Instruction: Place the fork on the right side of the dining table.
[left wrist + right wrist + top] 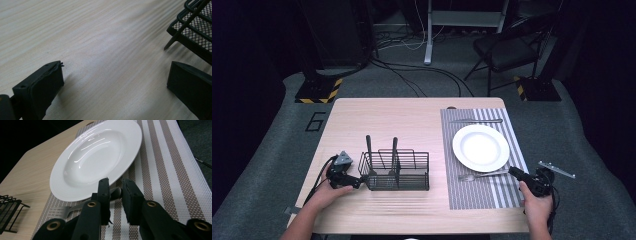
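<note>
A white plate (480, 147) (95, 157) sits on a striped placemat (472, 195) (160, 170). A fork (482, 175) (58, 212) lies on the mat along the plate's near rim, and a knife (476, 120) lies beyond the plate. My right gripper (513, 172) (115, 182) is over the fork's handle end, its jaws a narrow gap apart; the handle runs under one jaw and ends in that gap. A black wire caddy (397, 172) (197, 27) holds two black-handled utensils (368, 150). My left gripper (359, 181) (115, 77) rests open just left of the caddy, holding nothing.
Bare wood lies between the caddy and the mat. A grey metal strip (557, 170) shows past the table's right edge. A chair (507, 50) and cables stand on the floor behind the table.
</note>
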Demonstrator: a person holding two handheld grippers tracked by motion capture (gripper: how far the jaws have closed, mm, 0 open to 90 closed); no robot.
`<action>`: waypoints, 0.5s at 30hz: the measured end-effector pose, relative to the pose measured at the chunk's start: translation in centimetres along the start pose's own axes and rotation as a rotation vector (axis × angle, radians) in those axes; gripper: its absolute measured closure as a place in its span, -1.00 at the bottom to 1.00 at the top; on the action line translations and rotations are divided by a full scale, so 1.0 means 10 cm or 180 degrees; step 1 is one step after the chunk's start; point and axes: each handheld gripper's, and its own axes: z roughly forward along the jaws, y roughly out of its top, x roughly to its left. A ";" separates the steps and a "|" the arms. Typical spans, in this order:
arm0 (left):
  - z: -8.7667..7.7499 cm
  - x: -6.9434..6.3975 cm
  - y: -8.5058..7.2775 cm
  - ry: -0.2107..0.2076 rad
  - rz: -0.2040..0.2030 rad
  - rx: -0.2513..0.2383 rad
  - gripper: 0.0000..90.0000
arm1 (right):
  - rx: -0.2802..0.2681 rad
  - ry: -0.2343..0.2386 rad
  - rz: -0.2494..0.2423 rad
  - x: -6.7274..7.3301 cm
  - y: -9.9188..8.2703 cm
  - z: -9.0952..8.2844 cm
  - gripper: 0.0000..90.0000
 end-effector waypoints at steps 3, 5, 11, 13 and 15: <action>0.00 0.00 0.00 0.0000 0.0000 0.0000 -1.00 | 0.0007 -0.0006 0.0060 -0.02 -0.01 0.02 0.70; 0.00 0.00 0.00 0.0000 0.0000 0.0001 -1.00 | 0.0003 -0.0006 0.0063 -0.03 -0.01 0.02 0.70; 0.00 0.00 0.00 0.0001 -0.0001 0.0000 -1.00 | 0.0014 -0.0024 0.0060 -0.05 -0.02 0.06 0.69; 0.00 0.00 0.00 0.0000 0.0000 0.0000 -1.00 | 0.0029 -0.0044 0.0067 -0.07 -0.03 0.07 0.69; 0.00 0.00 0.00 -0.0002 -0.0008 0.0000 -1.00 | 0.0047 -0.0053 0.0086 -0.09 -0.04 0.08 0.68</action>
